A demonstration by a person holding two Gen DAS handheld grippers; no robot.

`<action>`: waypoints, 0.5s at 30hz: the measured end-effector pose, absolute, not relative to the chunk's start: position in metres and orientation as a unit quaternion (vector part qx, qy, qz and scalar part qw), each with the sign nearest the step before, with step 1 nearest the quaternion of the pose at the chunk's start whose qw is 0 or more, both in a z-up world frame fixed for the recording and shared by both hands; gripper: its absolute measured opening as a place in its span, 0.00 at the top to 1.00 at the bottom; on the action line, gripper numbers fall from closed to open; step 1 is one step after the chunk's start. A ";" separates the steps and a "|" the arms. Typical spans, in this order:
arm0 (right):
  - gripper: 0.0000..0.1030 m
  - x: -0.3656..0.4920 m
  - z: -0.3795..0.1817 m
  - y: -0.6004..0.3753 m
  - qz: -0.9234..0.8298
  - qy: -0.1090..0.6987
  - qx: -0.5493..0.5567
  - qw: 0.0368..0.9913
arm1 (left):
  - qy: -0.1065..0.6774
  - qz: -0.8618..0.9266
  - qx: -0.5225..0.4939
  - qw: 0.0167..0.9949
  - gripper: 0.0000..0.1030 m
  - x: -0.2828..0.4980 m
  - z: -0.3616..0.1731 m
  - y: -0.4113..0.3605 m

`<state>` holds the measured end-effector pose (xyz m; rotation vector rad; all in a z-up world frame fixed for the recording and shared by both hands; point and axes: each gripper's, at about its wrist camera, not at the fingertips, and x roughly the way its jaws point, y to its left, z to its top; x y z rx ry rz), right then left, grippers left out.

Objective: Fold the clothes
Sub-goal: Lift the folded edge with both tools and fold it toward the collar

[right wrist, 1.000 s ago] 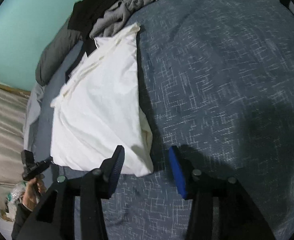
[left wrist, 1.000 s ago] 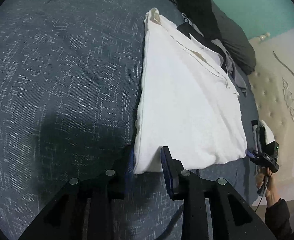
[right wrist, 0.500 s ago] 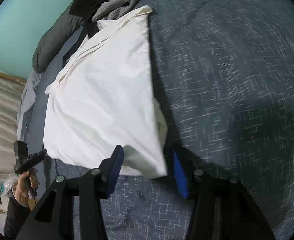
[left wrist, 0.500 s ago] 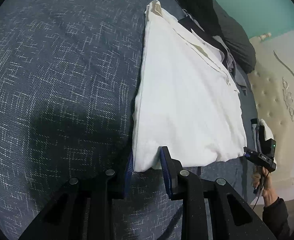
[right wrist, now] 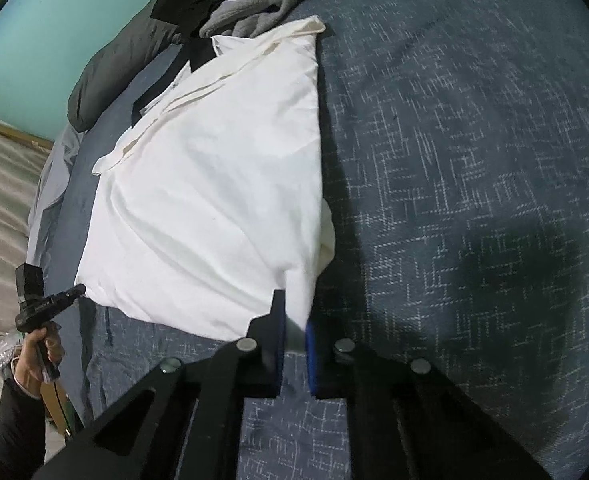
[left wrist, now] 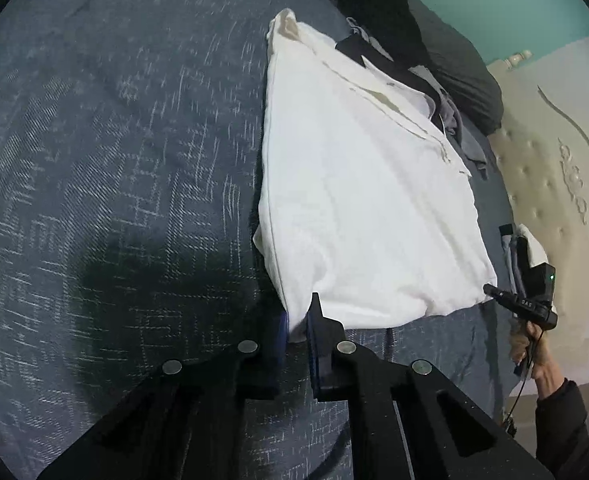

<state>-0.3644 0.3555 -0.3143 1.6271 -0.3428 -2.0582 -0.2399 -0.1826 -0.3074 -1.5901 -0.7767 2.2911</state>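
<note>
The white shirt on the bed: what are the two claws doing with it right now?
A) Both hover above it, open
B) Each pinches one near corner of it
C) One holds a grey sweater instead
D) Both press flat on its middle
B: the left claw and the right claw have just been closing, and each now has a near corner of the white shirt pinched between its blue pads, on the blue bedspread.

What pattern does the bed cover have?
The dark blue bed cover has scattered white crosshatch lines, clearest in the right wrist view.
</note>
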 end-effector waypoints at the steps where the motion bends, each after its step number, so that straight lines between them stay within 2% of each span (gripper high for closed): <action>1: 0.93 -0.364 -0.311 0.356 -0.755 -0.123 0.595 0.247 | -0.263 0.786 -0.545 0.124 0.92 -0.240 -0.305 -0.182; 15: 0.94 -0.348 -0.254 0.361 -0.763 -0.104 0.577 0.272 | -0.233 0.798 -0.537 0.145 0.93 -0.226 -0.257 -0.172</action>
